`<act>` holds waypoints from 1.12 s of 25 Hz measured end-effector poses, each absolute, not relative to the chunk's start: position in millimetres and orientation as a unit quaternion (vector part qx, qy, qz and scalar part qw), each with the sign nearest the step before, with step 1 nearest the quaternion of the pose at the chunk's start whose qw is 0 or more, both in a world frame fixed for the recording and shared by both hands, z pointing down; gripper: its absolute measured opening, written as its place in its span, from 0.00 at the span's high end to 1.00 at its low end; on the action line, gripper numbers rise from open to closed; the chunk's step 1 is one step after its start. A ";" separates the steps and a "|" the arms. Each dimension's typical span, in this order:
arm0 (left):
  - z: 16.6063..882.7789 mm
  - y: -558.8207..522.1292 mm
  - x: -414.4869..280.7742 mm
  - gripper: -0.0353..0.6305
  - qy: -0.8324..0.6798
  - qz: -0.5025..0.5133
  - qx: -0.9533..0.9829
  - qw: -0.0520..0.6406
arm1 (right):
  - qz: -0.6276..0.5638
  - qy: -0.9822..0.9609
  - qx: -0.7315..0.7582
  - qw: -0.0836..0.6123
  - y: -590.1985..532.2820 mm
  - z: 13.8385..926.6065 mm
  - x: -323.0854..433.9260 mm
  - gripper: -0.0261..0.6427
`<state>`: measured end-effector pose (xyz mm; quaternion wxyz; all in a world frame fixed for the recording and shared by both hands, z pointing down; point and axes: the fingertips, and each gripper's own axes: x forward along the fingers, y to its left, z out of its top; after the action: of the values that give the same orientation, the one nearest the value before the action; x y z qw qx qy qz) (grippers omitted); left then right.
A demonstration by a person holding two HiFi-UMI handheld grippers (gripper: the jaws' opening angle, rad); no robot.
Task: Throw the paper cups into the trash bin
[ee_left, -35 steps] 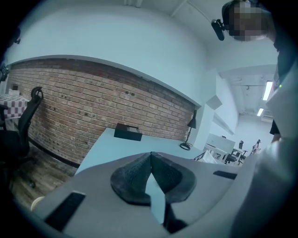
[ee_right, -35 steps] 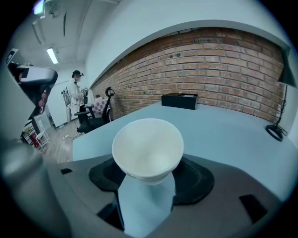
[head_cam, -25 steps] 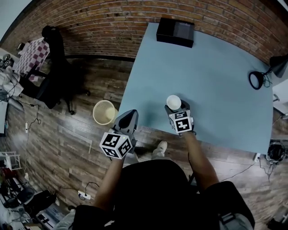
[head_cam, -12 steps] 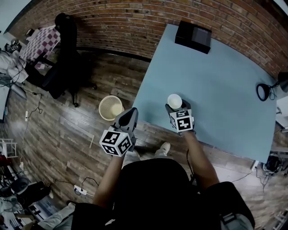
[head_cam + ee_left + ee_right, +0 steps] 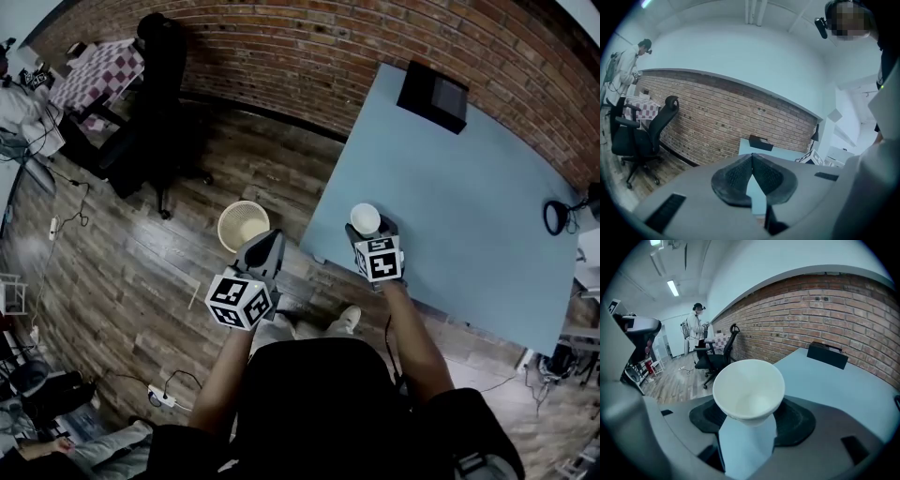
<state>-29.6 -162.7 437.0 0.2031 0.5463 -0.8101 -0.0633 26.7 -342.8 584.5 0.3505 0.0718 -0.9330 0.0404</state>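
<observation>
- the white paper cup (image 5: 364, 218) is upright, mouth up, with its long axis vertical. the right hand-held gripper (image 5: 367, 230) is clamped on the lower part of its body, and the rim stands above the jaws.
- in the head view the cup hangs over the near left corner of the pale blue table (image 5: 469, 206). it appears lifted off the surface.
- the round cream mesh trash bin (image 5: 243, 226) stands on the wooden plank floor (image 5: 131, 281). it lies to the cup's left, past the table's edge and well below it.
- judging from this, the carry should run leftward until the cup is above the bin's mouth, and only then should the jaws let go.
- the left hand-held gripper (image 5: 265, 246) is the nearer one to the bin, its tips just beside the rim in the head view. its jaws are pressed together on nothing.
- a light cup dropped from height may drift, so lowering it first looks wise.
- further out are a black box (image 5: 432, 97) at the table's far end, a black office chair (image 5: 164, 84) and a red brick wall (image 5: 309, 56).
</observation>
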 end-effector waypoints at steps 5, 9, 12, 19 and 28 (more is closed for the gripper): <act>434.6 -137.2 -57.3 0.93 -0.813 -0.084 0.540 0.202 | 0.035 -0.931 0.065 0.358 -317.3 578.9 -1.0 0.51; 432.4 -110.7 -82.7 0.93 -0.819 -0.097 0.530 0.198 | 0.026 -0.929 0.057 0.365 -297.3 576.8 -26.0 0.51; 430.1 -90.4 -102.2 0.93 -0.824 -0.104 0.522 0.194 | 0.022 -0.928 0.052 0.367 -281.7 575.2 -44.0 0.51; 423.6 -40.8 -137.9 0.93 -0.834 -0.114 0.508 0.185 | 0.014 -0.931 0.035 0.364 -232.9 567.7 -87.6 0.51; 421.7 46.2 -176.8 0.93 -0.839 -0.132 0.496 0.180 | 0.015 -0.933 0.029 0.359 -156.2 560.0 -120.5 0.51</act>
<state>-176.8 46.2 421.7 0.1801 0.4964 -0.8389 -0.1318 -120.5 -156.2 560.0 0.3592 0.0285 -0.9327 0.0150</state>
